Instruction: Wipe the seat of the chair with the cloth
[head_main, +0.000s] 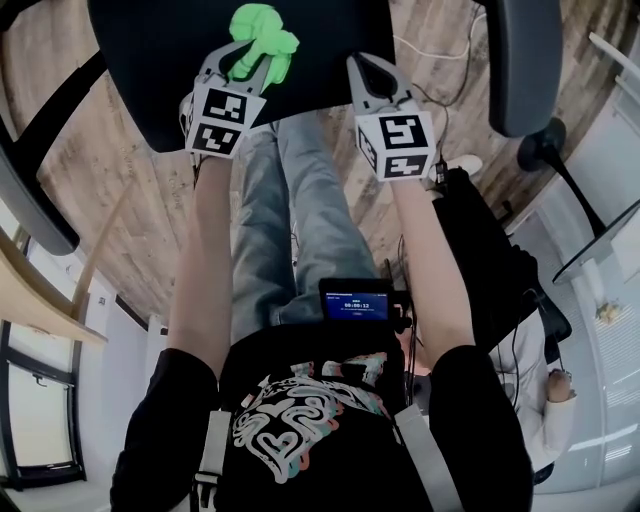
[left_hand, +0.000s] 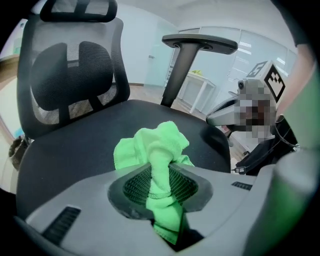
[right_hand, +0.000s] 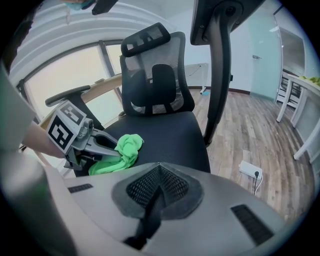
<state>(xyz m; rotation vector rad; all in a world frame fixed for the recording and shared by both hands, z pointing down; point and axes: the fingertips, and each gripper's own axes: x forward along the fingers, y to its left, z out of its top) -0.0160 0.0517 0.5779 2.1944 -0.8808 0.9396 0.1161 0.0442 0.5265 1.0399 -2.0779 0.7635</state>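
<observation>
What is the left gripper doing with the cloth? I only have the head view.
Observer: In its own view, the left gripper has its jaws shut on the green cloth, with a fold pinched between them.
Operator: Right one holding anything?
Observer: No. The right gripper has its jaws together with nothing between them.
Operator: What's past the seat? It's cut off at my top edge.
Observer: A mesh backrest with a headrest above it, facing the left gripper.
</observation>
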